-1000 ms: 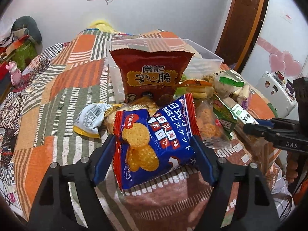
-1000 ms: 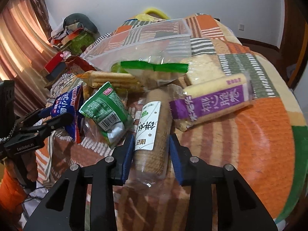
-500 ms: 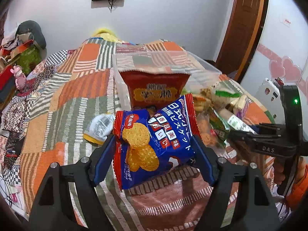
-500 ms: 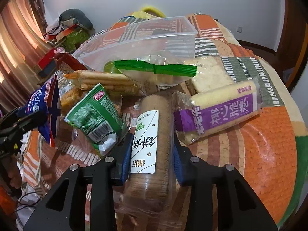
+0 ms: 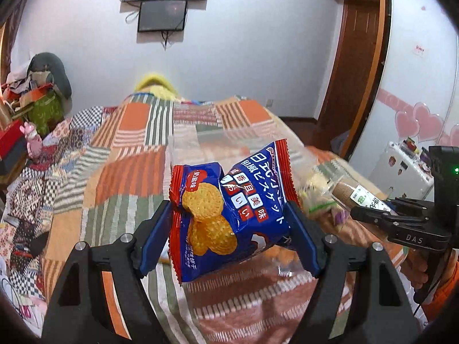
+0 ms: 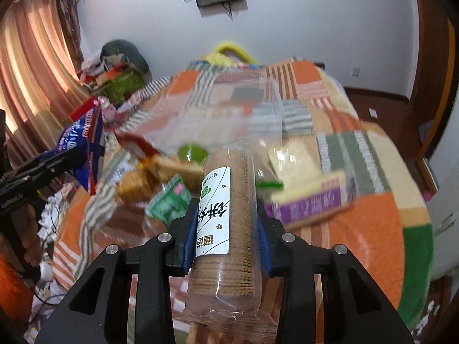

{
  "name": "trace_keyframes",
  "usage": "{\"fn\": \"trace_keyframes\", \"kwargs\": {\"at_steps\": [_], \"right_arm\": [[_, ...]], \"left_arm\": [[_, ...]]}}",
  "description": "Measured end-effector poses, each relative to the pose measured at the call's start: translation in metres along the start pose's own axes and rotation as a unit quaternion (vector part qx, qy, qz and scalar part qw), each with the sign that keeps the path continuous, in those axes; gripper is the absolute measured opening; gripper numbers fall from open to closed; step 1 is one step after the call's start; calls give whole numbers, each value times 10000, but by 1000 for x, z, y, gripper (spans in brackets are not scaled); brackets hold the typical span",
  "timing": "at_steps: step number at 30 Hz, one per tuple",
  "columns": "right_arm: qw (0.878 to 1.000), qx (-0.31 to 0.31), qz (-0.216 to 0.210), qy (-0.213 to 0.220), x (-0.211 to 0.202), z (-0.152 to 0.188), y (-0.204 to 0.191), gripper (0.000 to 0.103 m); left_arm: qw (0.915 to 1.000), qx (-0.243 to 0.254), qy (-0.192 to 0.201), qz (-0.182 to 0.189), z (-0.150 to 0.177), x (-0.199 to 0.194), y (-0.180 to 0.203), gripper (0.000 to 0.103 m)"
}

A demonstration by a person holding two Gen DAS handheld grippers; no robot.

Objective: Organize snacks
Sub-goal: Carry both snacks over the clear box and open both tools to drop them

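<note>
Both packs lifted off bed: left gripper (image 5: pixel 229 238) clamps blue biscuit bag (image 5: pixel 229 215), right gripper (image 6: pixel 226 229) clamps biscuit sleeve (image 6: pixel 229 229); slick film may slip.

snack packets (image 6: pixel 311 200) lie heaped on the bed (image 6: pixel 373 229), a clear tub (image 6: pixel 243 97) behind them, a screen (image 5: pixel 162 14) on the wall beyond.

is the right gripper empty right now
No, the right gripper is shut on the brown biscuit roll, pressed between both blue pads.
</note>
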State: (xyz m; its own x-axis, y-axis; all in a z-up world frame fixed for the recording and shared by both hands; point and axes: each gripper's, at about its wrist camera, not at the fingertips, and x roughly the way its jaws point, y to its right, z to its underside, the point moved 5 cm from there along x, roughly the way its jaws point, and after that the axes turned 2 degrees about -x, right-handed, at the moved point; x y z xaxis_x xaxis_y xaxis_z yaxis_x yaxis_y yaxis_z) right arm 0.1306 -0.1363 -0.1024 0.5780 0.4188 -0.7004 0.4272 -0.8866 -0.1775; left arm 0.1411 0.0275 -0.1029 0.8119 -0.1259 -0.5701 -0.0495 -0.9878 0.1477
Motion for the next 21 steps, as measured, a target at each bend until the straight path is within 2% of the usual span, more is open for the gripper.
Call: {"fn": "trace_keyframes", "kwargs": {"at_steps": [10, 16, 21], "right_arm": [[9985, -109, 17, 537, 9, -56, -4, 33], [9976, -87, 23, 687, 24, -84, 0, 33], [9977, -71, 45, 666, 45, -99, 2, 33]], "left_arm": [[9997, 6, 227, -27, -44, 21, 0, 77], [9996, 39, 252, -123, -63, 47, -4, 77], [9998, -19, 107, -176, -74, 78, -12, 77]]}}
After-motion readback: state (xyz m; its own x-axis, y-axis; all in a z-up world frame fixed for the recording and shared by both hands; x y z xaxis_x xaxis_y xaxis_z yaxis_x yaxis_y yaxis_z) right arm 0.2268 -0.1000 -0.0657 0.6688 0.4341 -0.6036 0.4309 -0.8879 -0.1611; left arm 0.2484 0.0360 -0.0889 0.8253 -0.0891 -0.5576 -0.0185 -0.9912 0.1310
